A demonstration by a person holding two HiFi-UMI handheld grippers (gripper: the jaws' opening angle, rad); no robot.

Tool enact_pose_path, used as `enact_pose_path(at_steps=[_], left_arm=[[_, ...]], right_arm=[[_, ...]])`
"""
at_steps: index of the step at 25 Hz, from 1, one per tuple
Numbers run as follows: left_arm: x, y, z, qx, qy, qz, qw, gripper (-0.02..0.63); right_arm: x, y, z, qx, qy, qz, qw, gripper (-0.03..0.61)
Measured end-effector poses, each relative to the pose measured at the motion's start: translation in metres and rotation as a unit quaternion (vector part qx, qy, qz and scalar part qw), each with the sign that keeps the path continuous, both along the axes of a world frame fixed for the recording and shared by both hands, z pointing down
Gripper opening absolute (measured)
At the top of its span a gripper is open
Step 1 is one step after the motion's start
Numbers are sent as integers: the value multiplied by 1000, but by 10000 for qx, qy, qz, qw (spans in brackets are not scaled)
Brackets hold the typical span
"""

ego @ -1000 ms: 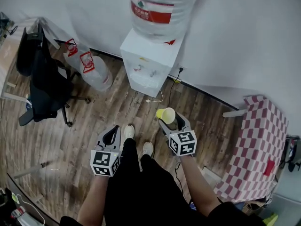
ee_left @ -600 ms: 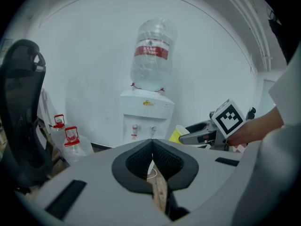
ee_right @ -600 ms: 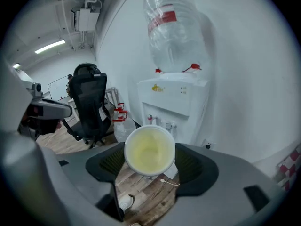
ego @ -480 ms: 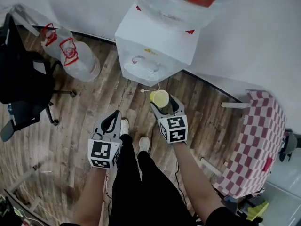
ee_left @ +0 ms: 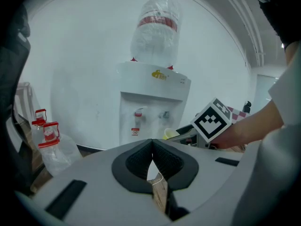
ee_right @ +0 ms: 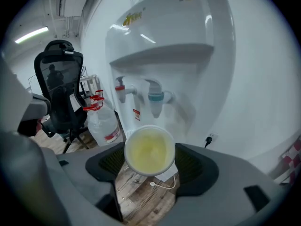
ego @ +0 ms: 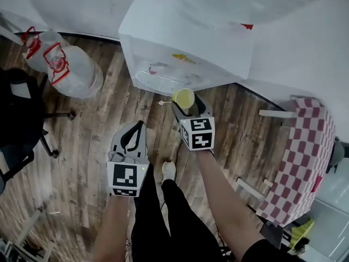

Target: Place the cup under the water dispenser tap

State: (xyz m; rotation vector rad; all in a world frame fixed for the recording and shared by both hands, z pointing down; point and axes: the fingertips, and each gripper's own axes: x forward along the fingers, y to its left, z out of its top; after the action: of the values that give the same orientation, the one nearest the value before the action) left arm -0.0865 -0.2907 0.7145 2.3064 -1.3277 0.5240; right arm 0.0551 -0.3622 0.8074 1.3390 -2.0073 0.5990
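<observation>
An empty yellow paper cup (ee_right: 149, 150) sits upright between the jaws of my right gripper (ee_right: 150, 163), which is shut on it. Seen from the head view, the cup (ego: 183, 97) hangs just in front of the white water dispenser (ego: 185, 48), near its drip grille (ego: 157, 83). Ahead of the cup in the right gripper view are a red tap (ee_right: 120, 87) and a blue tap (ee_right: 154, 97). My left gripper (ego: 132, 141) is lower and to the left, shut with nothing in it. The left gripper view shows the dispenser (ee_left: 153, 107) and the cup (ee_left: 170, 133).
A spare water bottle with red handles (ego: 61, 67) lies on the wooden floor left of the dispenser. A black office chair (ego: 16, 119) stands at the far left. A red-checked cloth-covered table (ego: 300, 157) is at the right. A white cable (ee_right: 164, 185) trails on the floor.
The person has stepped closer to the dispenser. My right gripper with the cup has moved forward and up toward the taps. The left gripper has kept its place beside the body.
</observation>
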Motion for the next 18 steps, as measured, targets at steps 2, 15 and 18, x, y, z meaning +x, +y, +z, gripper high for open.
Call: enact_pose_path(at_steps=[2, 15, 18], left_arm=[[8, -9, 11, 4, 28, 130, 9999, 14], [17, -17, 54, -309, 130, 308, 9990, 14], [14, -19, 57, -326, 112, 296, 9990, 14]], right_arm=[[1, -10, 17, -17, 42, 44, 10000, 344], [6, -44, 73, -119, 171, 513, 9985, 344], [6, -46, 80, -200, 221, 553, 9980, 344]])
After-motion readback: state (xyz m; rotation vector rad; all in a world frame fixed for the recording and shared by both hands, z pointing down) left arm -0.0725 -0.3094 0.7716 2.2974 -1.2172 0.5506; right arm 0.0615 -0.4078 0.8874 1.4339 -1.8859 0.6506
